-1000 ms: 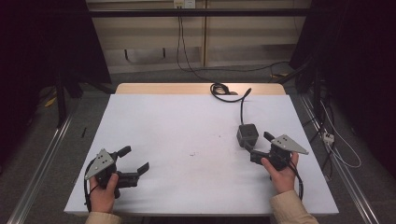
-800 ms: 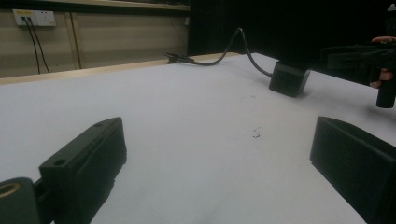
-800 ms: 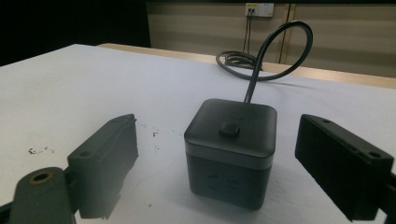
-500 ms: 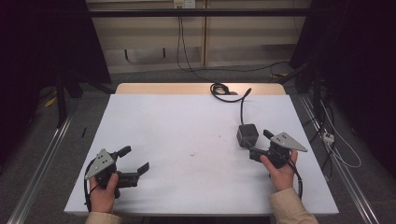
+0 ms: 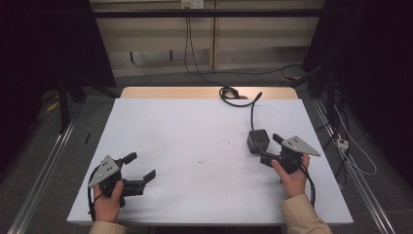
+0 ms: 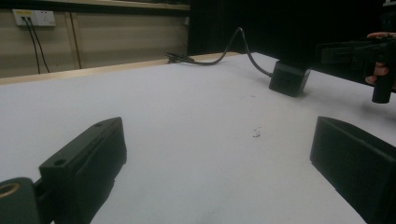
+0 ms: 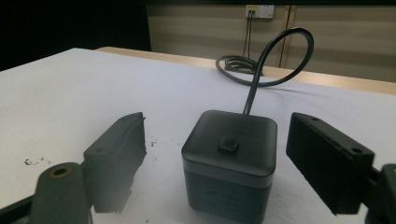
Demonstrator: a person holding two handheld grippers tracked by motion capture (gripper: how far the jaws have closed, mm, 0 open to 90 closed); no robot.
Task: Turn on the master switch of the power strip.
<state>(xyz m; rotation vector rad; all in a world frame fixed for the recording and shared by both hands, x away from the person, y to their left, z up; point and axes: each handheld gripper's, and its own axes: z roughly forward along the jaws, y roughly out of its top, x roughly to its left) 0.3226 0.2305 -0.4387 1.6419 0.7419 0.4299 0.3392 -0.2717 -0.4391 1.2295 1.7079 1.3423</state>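
Jaws spread wide, the right gripper [image 5: 269,148] lines up on either side of the black cube-shaped power box [image 5: 257,141] at the white table's [image 5: 195,136] right, not yet touching it, while the left gripper [image 5: 140,169], also apart, waits empty near the front-left corner.
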